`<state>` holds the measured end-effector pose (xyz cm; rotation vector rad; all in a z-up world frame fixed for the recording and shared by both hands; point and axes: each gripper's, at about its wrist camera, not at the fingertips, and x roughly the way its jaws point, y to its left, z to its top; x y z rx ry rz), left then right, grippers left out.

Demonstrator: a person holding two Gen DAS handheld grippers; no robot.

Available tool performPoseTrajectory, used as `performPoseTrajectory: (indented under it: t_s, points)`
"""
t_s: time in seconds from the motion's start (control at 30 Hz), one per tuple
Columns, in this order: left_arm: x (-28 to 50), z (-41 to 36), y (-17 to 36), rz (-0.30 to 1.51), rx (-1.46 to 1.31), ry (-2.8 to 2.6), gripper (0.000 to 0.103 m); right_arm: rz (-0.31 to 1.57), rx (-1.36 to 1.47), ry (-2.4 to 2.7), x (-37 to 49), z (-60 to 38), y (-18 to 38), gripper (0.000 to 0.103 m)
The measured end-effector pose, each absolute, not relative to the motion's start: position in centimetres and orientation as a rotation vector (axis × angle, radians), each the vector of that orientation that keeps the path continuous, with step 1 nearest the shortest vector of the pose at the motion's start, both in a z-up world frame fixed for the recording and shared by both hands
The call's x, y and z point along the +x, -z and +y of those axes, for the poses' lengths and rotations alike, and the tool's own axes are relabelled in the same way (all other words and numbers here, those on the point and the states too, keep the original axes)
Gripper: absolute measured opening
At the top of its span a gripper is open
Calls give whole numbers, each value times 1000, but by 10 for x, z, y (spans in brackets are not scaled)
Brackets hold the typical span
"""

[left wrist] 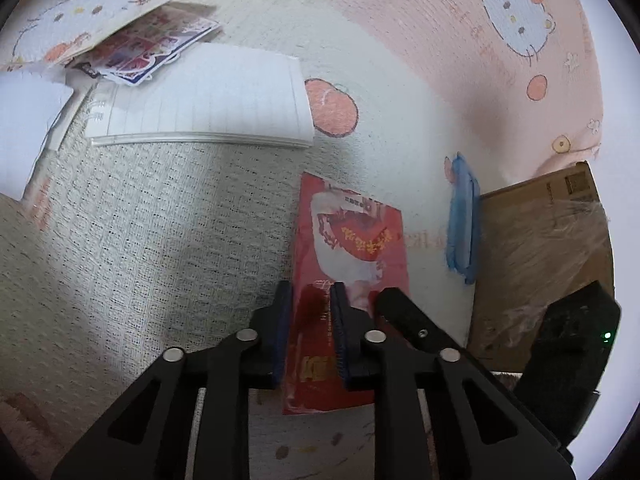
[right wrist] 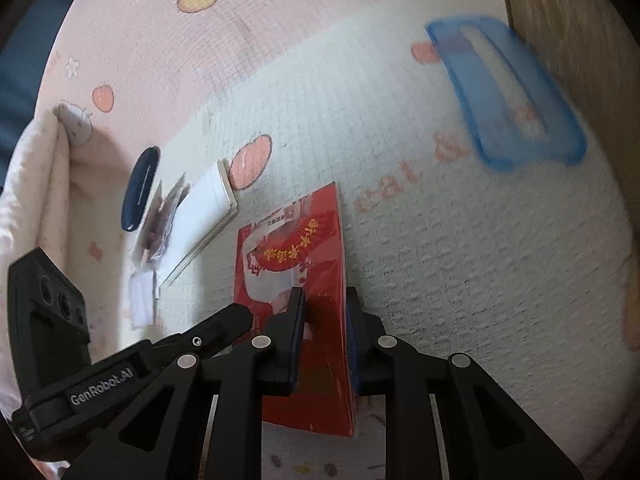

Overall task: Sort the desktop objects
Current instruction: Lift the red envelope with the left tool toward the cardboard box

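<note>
Jaws, left: left gripper (left wrist: 311, 294) is clenched on the near left part of the red booklet (left wrist: 352, 236), one pad on each face.
Jaws, right: right gripper (right wrist: 326, 300) is clenched on the same red booklet (right wrist: 304, 240) at its near right edge, beside the spine.
Reason for double grip: judged as a two-point hold, so the thin, floppy booklet stays flat and controlled while it is carried.
Booklet position: raised at its near end above the blanket (left wrist: 160, 220), its far end towards 12 o'clock.
Surface: soft patterned blanket, not a bench; it gives little firm support, which favours lifting over sliding.
Notepad: white lined notepad (left wrist: 208, 96) lies at 10 o'clock from the booklet in the left view, well apart.
Sticker sheets: loose stack (left wrist: 152, 48) lies just beyond the notepad, overlapping its far corner.
Dark case: oval case (right wrist: 140, 188) lies at 9 o'clock in the right view, beyond the stickers.
Blue tray: blue tray (right wrist: 508, 92) lies at 1 o'clock, next to a cardboard box (left wrist: 540, 256).
Likely destination: judged to be the paper pile, since like items already lie together there.
</note>
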<state>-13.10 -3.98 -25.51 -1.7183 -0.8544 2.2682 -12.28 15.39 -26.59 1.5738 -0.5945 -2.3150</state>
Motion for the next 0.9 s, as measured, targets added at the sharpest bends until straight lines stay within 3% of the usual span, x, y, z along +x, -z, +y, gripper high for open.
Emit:
performPoseTrajectory:
  t_s: [0.47, 0.9]
  points:
    - [-128, -33, 157, -965, -1366, -2302, 12, -572, 1280, 2446, -114, 180, 160, 16]
    - [-104, 13, 54, -821, -1146, -2324, 12, -581, 1021, 2546, -75, 227, 63, 16]
